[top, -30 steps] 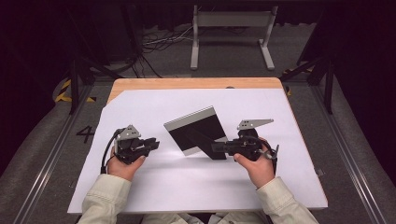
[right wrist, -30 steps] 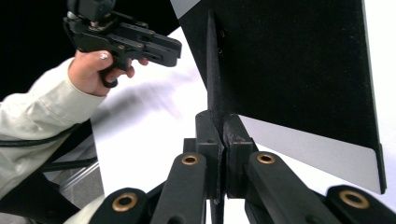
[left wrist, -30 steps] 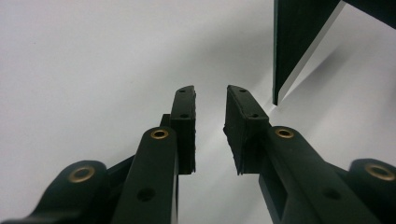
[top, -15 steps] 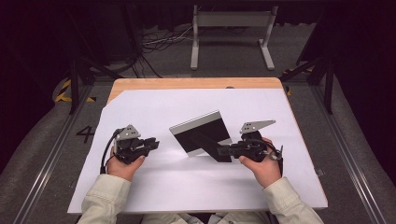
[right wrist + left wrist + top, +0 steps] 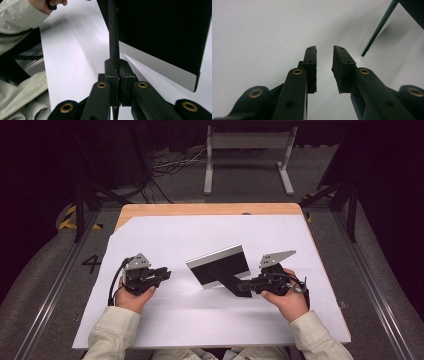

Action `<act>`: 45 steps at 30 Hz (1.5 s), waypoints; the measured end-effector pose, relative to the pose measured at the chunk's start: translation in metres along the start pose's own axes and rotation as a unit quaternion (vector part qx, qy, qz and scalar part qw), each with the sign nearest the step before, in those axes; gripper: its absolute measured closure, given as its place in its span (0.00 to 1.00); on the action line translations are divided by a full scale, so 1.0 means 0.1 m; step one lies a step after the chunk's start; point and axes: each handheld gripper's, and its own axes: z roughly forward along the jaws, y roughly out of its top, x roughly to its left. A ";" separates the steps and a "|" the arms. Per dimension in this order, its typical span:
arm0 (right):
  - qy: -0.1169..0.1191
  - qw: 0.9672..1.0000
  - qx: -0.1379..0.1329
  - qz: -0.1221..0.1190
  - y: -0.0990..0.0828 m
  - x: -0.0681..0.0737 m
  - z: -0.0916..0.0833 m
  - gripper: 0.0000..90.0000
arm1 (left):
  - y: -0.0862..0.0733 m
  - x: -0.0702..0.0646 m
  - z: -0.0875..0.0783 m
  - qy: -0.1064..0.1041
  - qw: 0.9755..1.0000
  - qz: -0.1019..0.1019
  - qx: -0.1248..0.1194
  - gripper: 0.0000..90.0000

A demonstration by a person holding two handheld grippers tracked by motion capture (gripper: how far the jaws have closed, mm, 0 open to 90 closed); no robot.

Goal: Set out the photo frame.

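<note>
the picture frame (image 5: 220, 267) stands tilted on the white sheet (image 5: 200, 330) near the middle of the table (image 5: 200, 210), its black back and hinged stand (image 5: 231, 282) toward the person, a pale silver edge along its top. going left to right: the left gripper (image 5: 162, 272) rests on the sheet apart from the frame, jaws spread with nothing between them, as the left gripper view confirms, where the frame's thin edge (image 5: 377, 30) shows at upper right. the right gripper (image 5: 243, 286) has its jaws pressed together on the stand, pinching that thin black strip (image 5: 113, 37) in the right gripper view.
</note>
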 end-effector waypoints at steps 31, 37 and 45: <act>-0.020 0.995 0.085 -0.056 -0.12 0.02 -0.02 0.96 | 0.04 -0.01 0.06 -0.009 1.000 0.005 0.005 0.82; -0.027 0.993 0.101 -0.060 -0.16 0.01 -0.02 0.95 | 0.04 -0.02 0.07 -0.011 1.000 0.005 0.005 0.82; -0.039 0.992 0.107 -0.057 -0.21 -0.02 -0.04 0.93 | 0.07 -0.03 0.13 -0.017 1.000 0.007 0.012 0.81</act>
